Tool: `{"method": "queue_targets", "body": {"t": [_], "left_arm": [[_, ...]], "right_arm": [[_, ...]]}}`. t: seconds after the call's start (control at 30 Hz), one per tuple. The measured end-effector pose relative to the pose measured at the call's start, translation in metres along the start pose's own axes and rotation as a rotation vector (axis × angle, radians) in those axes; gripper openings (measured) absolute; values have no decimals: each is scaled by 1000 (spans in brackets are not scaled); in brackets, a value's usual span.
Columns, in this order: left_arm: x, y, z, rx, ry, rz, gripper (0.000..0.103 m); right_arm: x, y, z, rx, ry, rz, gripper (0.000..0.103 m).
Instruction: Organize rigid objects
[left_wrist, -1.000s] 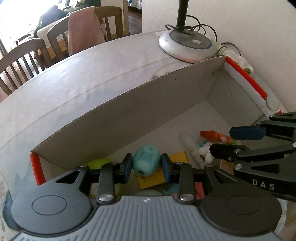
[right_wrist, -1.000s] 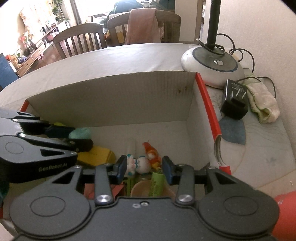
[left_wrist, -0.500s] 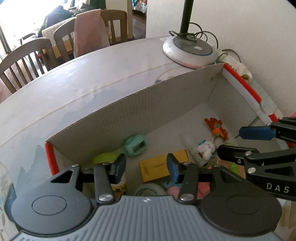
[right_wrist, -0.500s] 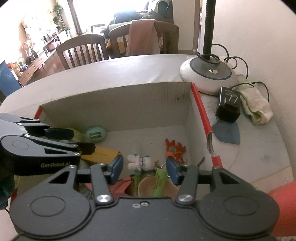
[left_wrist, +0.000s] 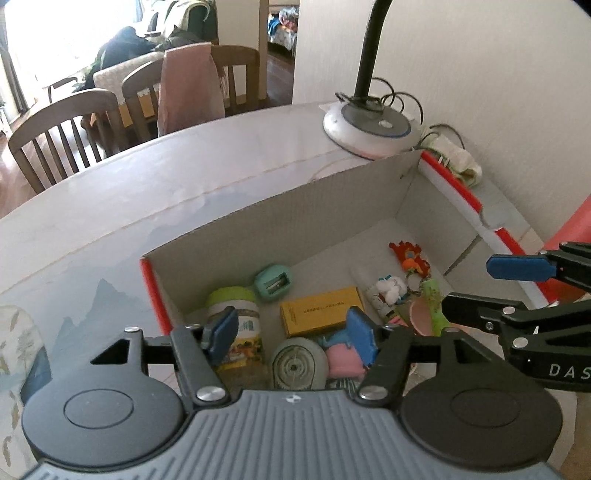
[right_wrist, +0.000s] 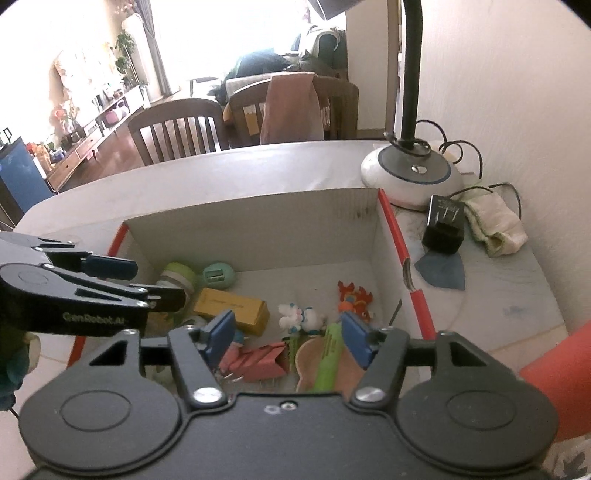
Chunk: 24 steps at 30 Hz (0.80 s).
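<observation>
An open cardboard box (left_wrist: 295, 214) with red edges holds a teal sharpener-like piece (left_wrist: 272, 283), a yellow carton (left_wrist: 321, 312), a green-lidded jar (left_wrist: 232, 325), a white figure (left_wrist: 391, 290), an orange toy (left_wrist: 410, 258) and a green marker (right_wrist: 328, 354). Above the box's near side my left gripper (left_wrist: 290, 334) hangs with its jaws opening and nothing between them. Beside it on the right, my right gripper (right_wrist: 287, 336) is also opening and empty, with the figure (right_wrist: 301, 317) lying below it. Each gripper shows from the side in the other's view.
A lamp base (right_wrist: 412, 177) with cables stands behind the box's far right corner, beside a black power adapter (right_wrist: 445, 225) and a folded cloth (right_wrist: 495, 225). The wall is close on the right. Wooden chairs (left_wrist: 62, 129) stand beyond the table's far edge.
The left gripper let go of the teal piece, which now lies on the box floor. Both grippers rose and drew back from the box while their jaws widened.
</observation>
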<state>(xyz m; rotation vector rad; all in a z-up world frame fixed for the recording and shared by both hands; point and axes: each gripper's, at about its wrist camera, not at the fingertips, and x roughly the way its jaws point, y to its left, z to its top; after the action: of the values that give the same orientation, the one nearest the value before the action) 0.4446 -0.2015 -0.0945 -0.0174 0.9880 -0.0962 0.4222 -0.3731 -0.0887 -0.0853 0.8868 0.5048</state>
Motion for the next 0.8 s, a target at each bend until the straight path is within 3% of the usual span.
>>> {"method": "queue_targets", "body": {"t": [0.27,0.4,0.63,0.8], "left_arm": [[-35,0,-14,2,-51,-8,64],[-52,-2,-24,14,-84,-22,73],[-80,-4,-43,9,-128,-53,74],[-96,-4,-54,0,-152,-74,82]], "right_arm": [[-31,9,-9,15,-67,26,77],[-45,14,-15,10,-103,41,84],[-71,19,-27,10,-160,84,91],[-85,25,-35,-7,-188,85,96]]}}
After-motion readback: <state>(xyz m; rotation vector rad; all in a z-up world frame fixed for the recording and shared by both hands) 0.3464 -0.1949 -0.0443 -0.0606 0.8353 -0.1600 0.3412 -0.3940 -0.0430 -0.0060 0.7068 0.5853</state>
